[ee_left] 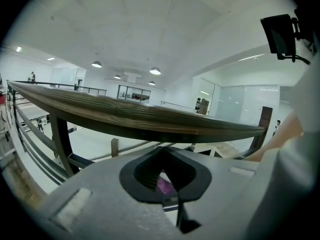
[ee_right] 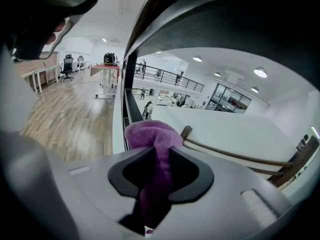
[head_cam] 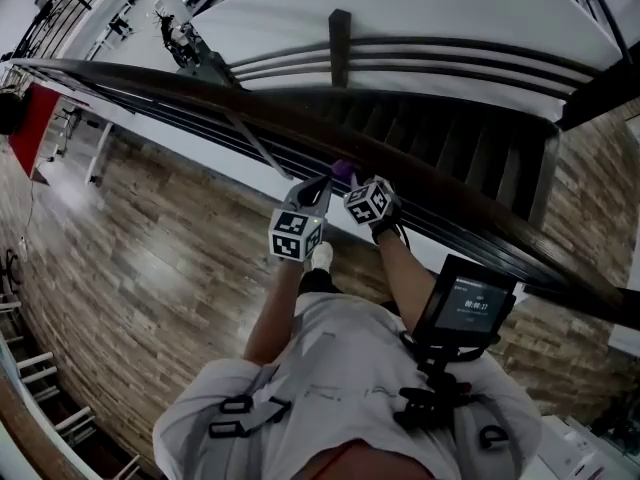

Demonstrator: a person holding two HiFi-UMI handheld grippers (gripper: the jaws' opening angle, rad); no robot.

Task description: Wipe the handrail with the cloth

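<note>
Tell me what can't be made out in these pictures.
- Head view: whether the cloth touches the handrail; the spot is hidden behind the right tool.
- Left gripper view: whether the left tool pinches cloth; only a purple sliver shows.
- Right gripper view: the handrail's top surface, a dark blur overhead.

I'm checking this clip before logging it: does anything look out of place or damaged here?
Nothing stands out. The purple cloth is pinched in the right hand-held gripper, and the wooden handrail looks intact.
</note>
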